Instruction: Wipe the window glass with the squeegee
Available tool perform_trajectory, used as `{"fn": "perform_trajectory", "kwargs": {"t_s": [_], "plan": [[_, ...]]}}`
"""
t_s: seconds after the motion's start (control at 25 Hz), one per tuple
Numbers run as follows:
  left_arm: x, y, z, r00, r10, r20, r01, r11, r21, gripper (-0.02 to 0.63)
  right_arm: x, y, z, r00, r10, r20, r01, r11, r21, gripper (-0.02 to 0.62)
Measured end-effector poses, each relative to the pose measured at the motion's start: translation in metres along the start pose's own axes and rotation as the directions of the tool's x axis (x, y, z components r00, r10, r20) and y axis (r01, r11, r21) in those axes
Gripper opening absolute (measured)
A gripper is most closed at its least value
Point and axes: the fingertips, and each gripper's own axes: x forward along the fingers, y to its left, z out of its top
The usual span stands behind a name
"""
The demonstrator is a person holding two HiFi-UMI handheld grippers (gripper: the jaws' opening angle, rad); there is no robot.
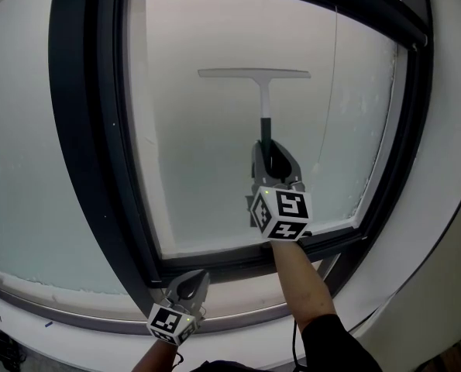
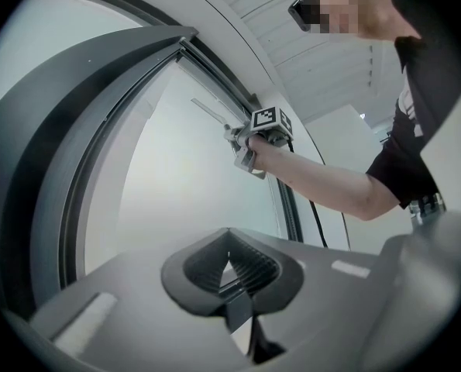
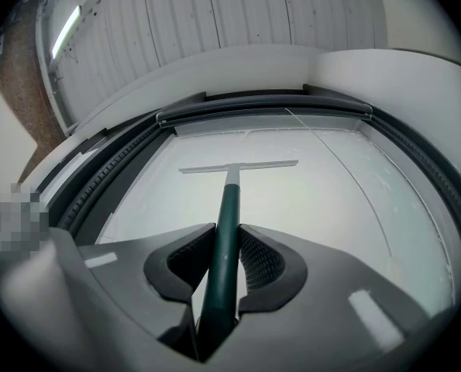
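The squeegee (image 1: 255, 74) lies with its pale blade flat on the frosted window glass (image 1: 207, 169), in the upper half of the pane. Its dark green handle (image 3: 227, 223) runs down into my right gripper (image 3: 224, 263), which is shut on it. In the head view the right gripper (image 1: 271, 163) sits below the blade, over the pane's lower middle. My left gripper (image 1: 188, 287) hangs low by the frame's bottom left corner, off the glass. In its own view the left gripper (image 2: 228, 265) has its jaws shut with nothing between them.
A thick dark window frame (image 1: 79, 130) surrounds the pane, with a white sill (image 1: 238, 297) below. A second frosted pane (image 1: 17, 177) lies to the left. A thin cord (image 1: 332, 84) hangs down the glass right of the squeegee. White wall (image 1: 455, 208) curves on the right.
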Motion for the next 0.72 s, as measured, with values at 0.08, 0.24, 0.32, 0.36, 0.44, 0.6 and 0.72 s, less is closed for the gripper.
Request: {"fn": "perform_trajectory", "kwargs": {"t_s": [0.08, 0.24, 0.32, 0.36, 0.44, 0.6, 0.72], "plan": [[0.0, -0.001, 0.002, 1.0, 0.001, 0.009, -0.001, 1.0, -0.001, 0.0, -0.005, 0.001, -0.008, 1.0, -0.004, -0.011, 0.004, 1.0, 0.005, 0.095], [0.0, 0.001, 0.004, 1.0, 0.005, 0.012, -0.005, 1.0, -0.003, 0.0, -0.011, 0.002, -0.017, 1.0, -0.006, -0.028, 0.006, 1.0, 0.004, 0.095], [-0.001, 0.003, 0.004, 1.0, 0.01, 0.011, -0.01, 1.0, -0.007, 0.0, -0.014, 0.002, -0.021, 0.999, -0.007, -0.037, 0.007, 1.0, 0.004, 0.095], [-0.002, 0.003, 0.003, 1.0, 0.012, 0.008, -0.012, 1.0, -0.01, 0.0, -0.016, 0.002, -0.024, 0.999, -0.009, -0.042, 0.009, 1.0, 0.007, 0.095], [-0.004, 0.003, 0.001, 1.0, 0.011, 0.001, -0.011, 1.0, -0.015, 0.0, -0.021, 0.002, -0.03, 0.999, -0.014, -0.052, 0.014, 1.0, 0.017, 0.095], [-0.008, 0.001, -0.007, 1.0, 0.003, -0.02, -0.004, 1.0, -0.026, 0.0, -0.032, 0.006, -0.041, 0.998, -0.013, -0.066, 0.015, 0.999, 0.032, 0.095], [-0.011, -0.001, -0.015, 0.999, -0.009, -0.047, 0.008, 1.0, -0.009, 0.0, -0.041, 0.008, -0.049, 0.997, -0.014, -0.075, 0.017, 0.999, 0.033, 0.095]]}}
